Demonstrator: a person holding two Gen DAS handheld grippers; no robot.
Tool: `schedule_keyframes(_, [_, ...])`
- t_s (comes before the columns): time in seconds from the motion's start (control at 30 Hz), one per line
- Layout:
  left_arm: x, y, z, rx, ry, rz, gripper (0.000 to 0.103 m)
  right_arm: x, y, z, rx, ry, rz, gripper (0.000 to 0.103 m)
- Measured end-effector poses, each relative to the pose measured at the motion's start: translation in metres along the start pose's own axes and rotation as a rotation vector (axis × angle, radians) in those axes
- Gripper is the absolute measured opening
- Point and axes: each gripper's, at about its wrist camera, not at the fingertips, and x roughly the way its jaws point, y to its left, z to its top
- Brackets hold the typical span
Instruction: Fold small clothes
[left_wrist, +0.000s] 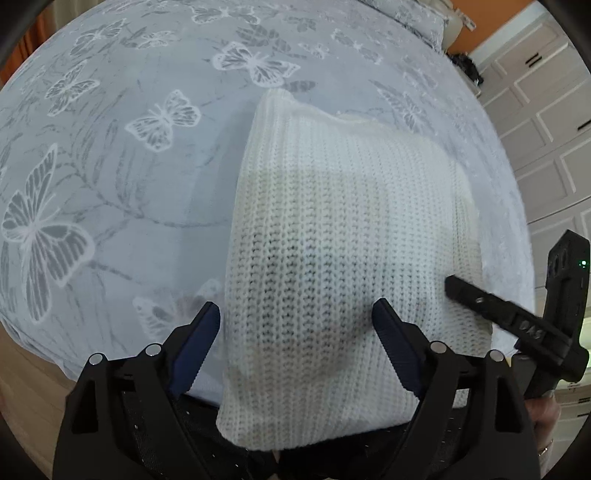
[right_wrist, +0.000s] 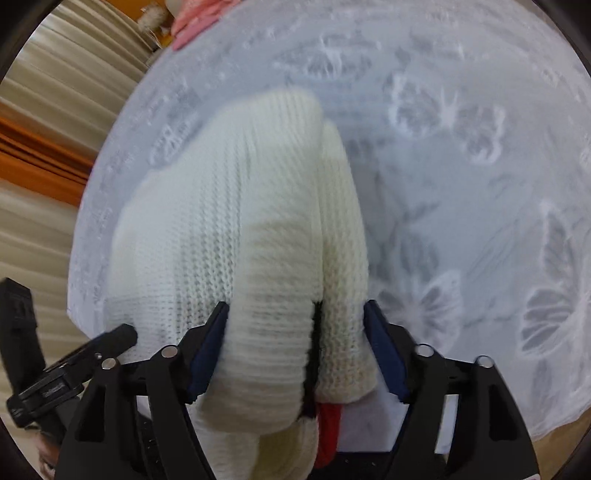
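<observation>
The white knitted sweater (left_wrist: 343, 236) is lying on a bed cover (left_wrist: 122, 155) printed with grey butterflies, and both tools are working at its near edge. The left gripper (left_wrist: 295, 321) is standing wide open, its two blue-padded fingers (left_wrist: 199, 343) spread well apart with the sweater's near end lying between them and running on ahead of the tool; neither pad is pressing the knit, so it is gripping nothing. To its right, the black tip of the other tool is showing over the sweater's right edge.

The right gripper (right_wrist: 295, 325) is also spread wide, and bunched folds of the sweater (right_wrist: 236, 229) are sitting between its fingers (right_wrist: 208, 347), the left pad touching the knit. Whether it is actually pinching the cloth is hard to tell; the fingers look too far apart. A strip of red (right_wrist: 328, 432) is showing just beneath the folds, close under the tool.
</observation>
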Motion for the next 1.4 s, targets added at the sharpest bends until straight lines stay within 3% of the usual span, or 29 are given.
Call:
schedule_keyframes(0.07, [0.003,-0.003,0.001,0.011,0.013,0.007,0.073,-0.011,0.009,-0.001,-0.025,-0.039,-0.015,0.035])
schedule_keyframes(0.2, [0.0,-0.012,0.003,0.056,0.007,0.038,0.07,-0.021,0.008,-0.003,-0.036,-0.069,-0.019,0.034])
schedule_keyframes(0.4, [0.003,-0.013,0.004,0.071,0.009,0.045,0.071,-0.012,-0.003,-0.007,-0.009,-0.045,-0.022,0.053])
schedule_keyframes(0.47, [0.005,-0.012,0.003,0.074,0.01,0.045,0.071,-0.008,-0.005,-0.006,-0.003,-0.036,-0.008,0.051])
schedule_keyframes(0.6, [0.009,-0.014,0.006,0.095,0.02,0.045,0.065,-0.016,-0.002,-0.004,0.011,-0.049,0.026,0.034])
schedule_keyframes(0.67, [0.004,-0.013,0.01,0.082,0.016,0.023,0.053,-0.029,0.005,-0.004,-0.01,-0.081,0.035,0.034])
schedule_keyframes(0.73, [-0.003,-0.007,0.013,0.041,0.004,-0.013,0.051,-0.025,0.006,-0.006,-0.035,-0.079,0.003,0.038])
schedule_keyframes(0.8, [0.002,0.0,0.015,0.014,0.012,-0.018,0.053,-0.007,-0.002,-0.006,-0.039,-0.032,-0.051,0.051])
schedule_keyframes(0.83, [0.009,0.001,0.014,0.012,0.024,-0.008,0.059,-0.004,-0.006,-0.007,-0.027,-0.032,-0.06,0.06])
schedule_keyframes(0.93, [0.014,-0.003,0.011,0.047,0.018,0.023,0.067,-0.026,-0.009,-0.009,0.033,-0.09,-0.04,0.058])
schedule_keyframes(1.03, [-0.008,-0.01,0.008,0.092,-0.051,0.073,0.073,-0.068,0.014,-0.02,-0.06,-0.223,-0.116,0.047])
schedule_keyframes(1.13, [-0.018,-0.012,0.004,0.126,-0.096,0.11,0.083,-0.077,0.034,-0.026,-0.146,-0.226,-0.106,0.046])
schedule_keyframes(1.17, [-0.017,-0.011,0.004,0.118,-0.088,0.105,0.084,-0.073,0.033,-0.025,-0.15,-0.215,-0.112,0.048])
schedule_keyframes(1.23, [-0.009,-0.002,0.007,0.047,-0.038,0.016,0.085,-0.055,0.02,-0.018,-0.116,-0.165,-0.136,0.061])
schedule_keyframes(1.3, [0.002,0.01,0.012,-0.051,0.011,-0.098,0.087,-0.037,0.006,-0.008,-0.04,-0.111,-0.094,0.061])
schedule_keyframes(1.33, [0.006,0.013,0.013,-0.076,0.021,-0.117,0.088,-0.031,0.001,-0.005,-0.014,-0.095,-0.07,0.064])
schedule_keyframes(1.4, [0.017,0.019,0.019,-0.108,0.035,-0.083,0.089,-0.016,-0.006,0.0,0.021,-0.064,-0.033,0.07])
